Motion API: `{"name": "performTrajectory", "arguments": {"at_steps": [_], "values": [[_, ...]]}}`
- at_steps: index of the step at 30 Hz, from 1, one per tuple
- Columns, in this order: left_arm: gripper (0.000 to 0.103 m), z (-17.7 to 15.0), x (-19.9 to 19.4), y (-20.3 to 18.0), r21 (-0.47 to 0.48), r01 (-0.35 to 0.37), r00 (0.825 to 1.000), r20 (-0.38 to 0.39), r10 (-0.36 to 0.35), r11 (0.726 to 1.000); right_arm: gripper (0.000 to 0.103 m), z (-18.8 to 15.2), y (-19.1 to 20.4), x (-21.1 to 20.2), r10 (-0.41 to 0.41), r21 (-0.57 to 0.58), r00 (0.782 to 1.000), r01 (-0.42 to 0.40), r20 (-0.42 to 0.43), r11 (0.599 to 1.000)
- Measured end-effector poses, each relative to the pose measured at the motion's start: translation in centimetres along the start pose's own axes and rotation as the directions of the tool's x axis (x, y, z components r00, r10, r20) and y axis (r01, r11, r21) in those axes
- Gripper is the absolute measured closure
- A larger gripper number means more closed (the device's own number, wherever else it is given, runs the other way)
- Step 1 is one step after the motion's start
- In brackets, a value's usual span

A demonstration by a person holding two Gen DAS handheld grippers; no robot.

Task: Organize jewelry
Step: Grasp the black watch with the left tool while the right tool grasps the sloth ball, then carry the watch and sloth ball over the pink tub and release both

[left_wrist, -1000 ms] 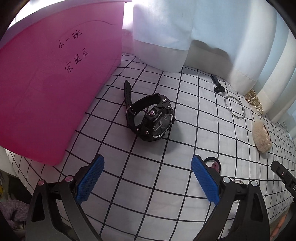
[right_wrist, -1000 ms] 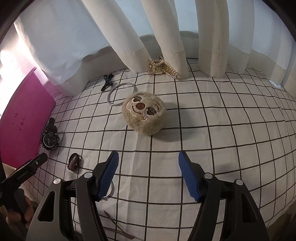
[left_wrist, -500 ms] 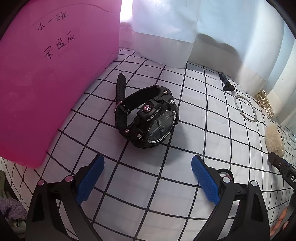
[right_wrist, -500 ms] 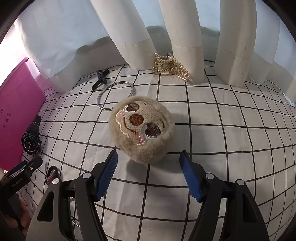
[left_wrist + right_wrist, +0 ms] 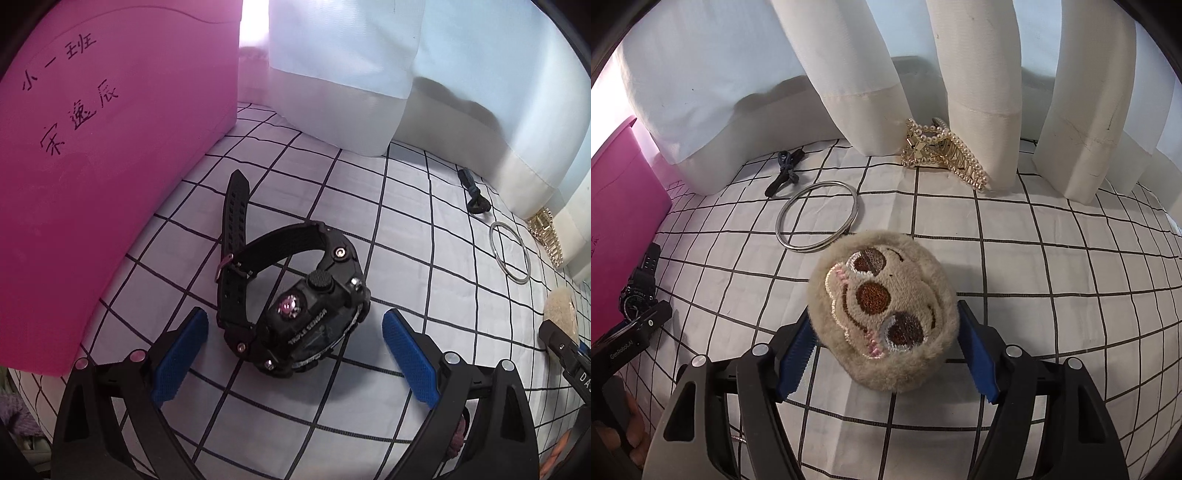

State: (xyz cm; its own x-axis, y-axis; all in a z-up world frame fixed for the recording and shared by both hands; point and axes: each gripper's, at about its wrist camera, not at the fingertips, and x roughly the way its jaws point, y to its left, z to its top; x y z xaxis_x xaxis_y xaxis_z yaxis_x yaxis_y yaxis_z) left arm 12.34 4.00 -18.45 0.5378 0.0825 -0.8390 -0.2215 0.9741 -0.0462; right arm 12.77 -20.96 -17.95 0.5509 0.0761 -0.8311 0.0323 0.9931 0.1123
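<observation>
Crowding plush puff (image 5: pixel 882 317): silver bangle (image 5: pixel 817 216).

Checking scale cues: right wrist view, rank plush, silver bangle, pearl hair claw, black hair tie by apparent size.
1. plush, though it sits nearest the camera
2-3. silver bangle and pearl hair claw look alike, so unranked
4. black hair tie
</observation>
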Motion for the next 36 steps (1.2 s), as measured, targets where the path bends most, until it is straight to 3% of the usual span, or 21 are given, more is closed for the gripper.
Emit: {"name": "performTrajectory", "arguments": {"at_steps": [17,20,26,36], "values": [[0.007,1.3,1.1,-0.5,-0.012,-0.054,0.998,0.027,0.055,0.998,0.034,0.4,0.8,0.5,-0.036,-0.038,0.999,0.037,0.04,0.999],[0.012,0.9,0.7,-0.4,-0.013,-0.055,0.998,0.029,0.056,0.998,0.034,0.3,0.8,0.4,-0.041,-0.049,0.998,0.043,0.042,0.998],[0.034,0.2,-0.4,-0.6,-0.003,-0.05,0.998,0.045,0.05,0.999,0.04,0.0,1.1,0.3,-0.046,-0.059,0.998,0.049,0.051,0.997],[0.036,-0.6,-1.4,0.1,-0.017,-0.034,0.999,0.033,0.035,0.999,0.045,-0.5,0.7,-0.7,-0.026,-0.057,0.996,0.031,0.083,0.998]]}}
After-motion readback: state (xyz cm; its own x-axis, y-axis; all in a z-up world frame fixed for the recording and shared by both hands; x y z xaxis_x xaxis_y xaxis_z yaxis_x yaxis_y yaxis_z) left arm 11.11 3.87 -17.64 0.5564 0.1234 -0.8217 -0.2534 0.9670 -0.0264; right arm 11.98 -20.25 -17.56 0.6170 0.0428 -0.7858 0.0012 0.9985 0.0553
